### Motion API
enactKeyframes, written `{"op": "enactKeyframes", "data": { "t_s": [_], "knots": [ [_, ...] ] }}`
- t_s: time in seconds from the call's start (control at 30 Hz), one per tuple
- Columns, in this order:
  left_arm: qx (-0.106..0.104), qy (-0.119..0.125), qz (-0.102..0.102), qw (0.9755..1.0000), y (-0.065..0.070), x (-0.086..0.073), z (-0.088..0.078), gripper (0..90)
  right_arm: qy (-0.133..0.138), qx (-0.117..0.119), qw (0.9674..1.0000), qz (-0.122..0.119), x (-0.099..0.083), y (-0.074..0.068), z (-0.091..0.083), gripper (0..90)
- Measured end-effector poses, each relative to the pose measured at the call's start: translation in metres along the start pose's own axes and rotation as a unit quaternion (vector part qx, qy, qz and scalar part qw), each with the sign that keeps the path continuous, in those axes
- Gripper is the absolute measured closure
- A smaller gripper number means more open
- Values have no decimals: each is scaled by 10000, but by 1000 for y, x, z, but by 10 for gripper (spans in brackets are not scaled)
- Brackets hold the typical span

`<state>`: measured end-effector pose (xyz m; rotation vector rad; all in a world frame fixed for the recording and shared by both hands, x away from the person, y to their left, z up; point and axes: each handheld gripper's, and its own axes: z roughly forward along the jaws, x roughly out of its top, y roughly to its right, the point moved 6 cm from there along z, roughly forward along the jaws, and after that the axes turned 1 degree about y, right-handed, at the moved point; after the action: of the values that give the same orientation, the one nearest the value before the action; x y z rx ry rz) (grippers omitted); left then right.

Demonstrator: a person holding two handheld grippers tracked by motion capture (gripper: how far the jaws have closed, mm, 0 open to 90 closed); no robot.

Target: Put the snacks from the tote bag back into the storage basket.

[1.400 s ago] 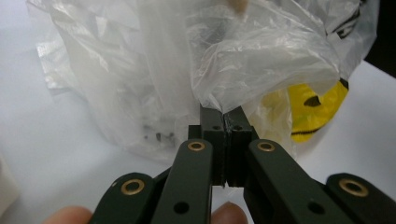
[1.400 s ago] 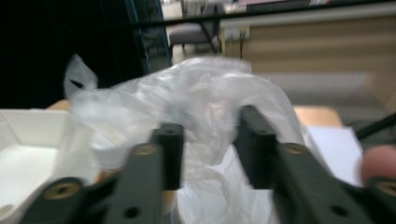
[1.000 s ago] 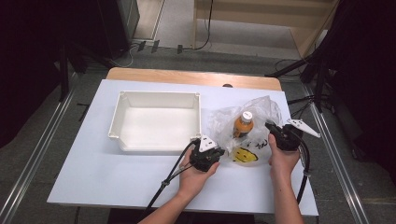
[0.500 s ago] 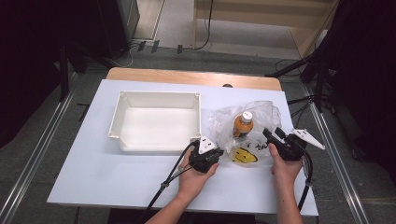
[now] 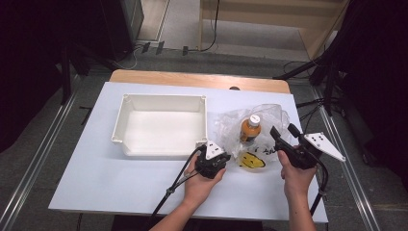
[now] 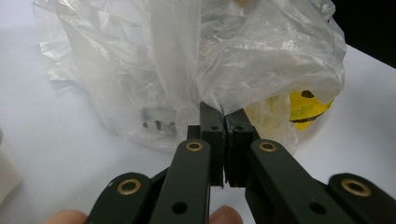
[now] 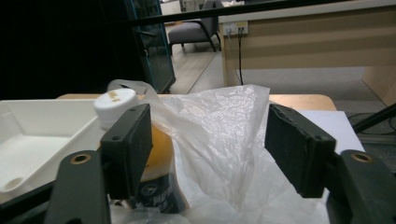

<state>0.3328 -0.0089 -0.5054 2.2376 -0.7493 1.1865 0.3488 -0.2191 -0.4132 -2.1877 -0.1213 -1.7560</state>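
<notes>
A crumpled clear plastic bag (image 5: 269,120) with a yellow smiley print (image 5: 251,161) lies on the white table, right of centre. Inside it stands an orange drink bottle (image 5: 249,129) with a white cap (image 7: 116,105). My left gripper (image 5: 228,158) is at the bag's near left edge, shut on a fold of the plastic (image 6: 205,88). My right gripper (image 5: 283,131) hovers at the bag's right side. Its jaws have just been opening and now stand wide apart. Bag film (image 7: 224,116) rises beyond the gap, and the pads do not press on it.
A white rectangular tray (image 5: 163,100) with nothing in it sits left of the bag, close to my left gripper. The table's wooden far edge (image 5: 202,79) runs behind it. Cables trail from both grippers toward the near edge.
My right gripper has let go of the bag's right side, opened, and pulled back and up toward the near right. The left gripper has kept its grip and place.
</notes>
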Motion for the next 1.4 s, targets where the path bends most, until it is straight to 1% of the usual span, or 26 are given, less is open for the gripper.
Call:
{"op": "enactKeyframes", "data": {
  "t_s": [0.03,0.07,0.13,0.17,0.2,0.27,0.37,0.43,0.47,0.53,0.63,0.7,0.73,0.8,0.83,0.9,0.93,0.97,1.0,1.07,1.1,1.13,1.2,1.3,1.4],
  "knots": [
    [3,1,-4,10000,0,0,0,896,-24,-24,10000,38,-1,1,4,380],
    [14,1,-19,10000,0,0,0,896,-47,4,9999,90,-2,2,10,419],
    [44,11,-36,10000,-1,0,0,898,-93,70,9998,137,-5,4,23,534],
    [52,10,-40,10000,-1,0,0,899,-177,88,9997,170,-8,5,30,606],
    [60,7,-53,10000,-1,0,0,900,-282,122,9993,194,-11,6,37,656],
    [60,-18,-49,10000,-1,0,0,900,-607,50,9978,268,-21,9,49,776],
    [76,-19,-62,10000,-2,0,0,900,-1148,-66,9927,366,-39,16,63,878],
    [100,-56,-59,9999,-2,-1,0,900,-1440,-141,9882,511,-50,22,68,900],
    [108,-60,-73,9999,-2,-1,0,900,-1560,-233,9860,542,-56,26,69,900],
    [133,-112,-120,9998,-4,-1,1,900,-1737,-305,9823,625,-64,30,71,900],
    [187,-188,-185,9995,-5,-1,2,900,-1949,-400,9784,568,-75,35,73,900],
    [225,-249,-128,9994,-4,-2,2,900,-2006,-445,9772,530,-80,37,74,900],
    [231,-243,-124,9994,-4,-2,3,900,-2038,-463,9764,541,-81,37,73,900],
    [186,-197,-87,9996,-3,-1,1,896,-1989,-453,9776,527,-80,37,72,900],
    [119,-134,-74,9998,-2,-1,-1,853,-1965,-442,9783,488,-80,37,71,900],
    [-26,-27,-62,10000,1,0,-6,714,-1872,-374,9806,444,-79,35,70,900],
    [-81,60,-1,9999,3,0,-10,670,-1818,-369,9817,436,-79,35,68,900],
    [-86,130,43,9999,5,0,-14,604,-1777,-353,9825,444,-78,34,68,900],
    [-96,218,64,9997,6,0,-18,519,-1745,-345,9832,419,-78,35,67,900],
    [-106,274,98,9995,8,0,-24,373,-1700,-349,9838,445,-78,35,67,900],
    [-130,313,76,9994,9,1,-26,305,-1677,-345,9842,441,-78,35,67,900],
    [-144,375,62,9992,10,4,-29,254,-1654,-359,9846,439,-78,35,67,900],
    [-129,574,-7,9983,11,11,-35,197,-1623,-349,9853,394,-78,34,67,900],
    [-65,815,-22,9967,14,26,-41,150,-1574,-344,9861,403,-77,34,66,900],
    [-6,895,32,9960,18,41,-39,139,-1557,-338,9863,419,-78,33,65,900]
  ]
}}
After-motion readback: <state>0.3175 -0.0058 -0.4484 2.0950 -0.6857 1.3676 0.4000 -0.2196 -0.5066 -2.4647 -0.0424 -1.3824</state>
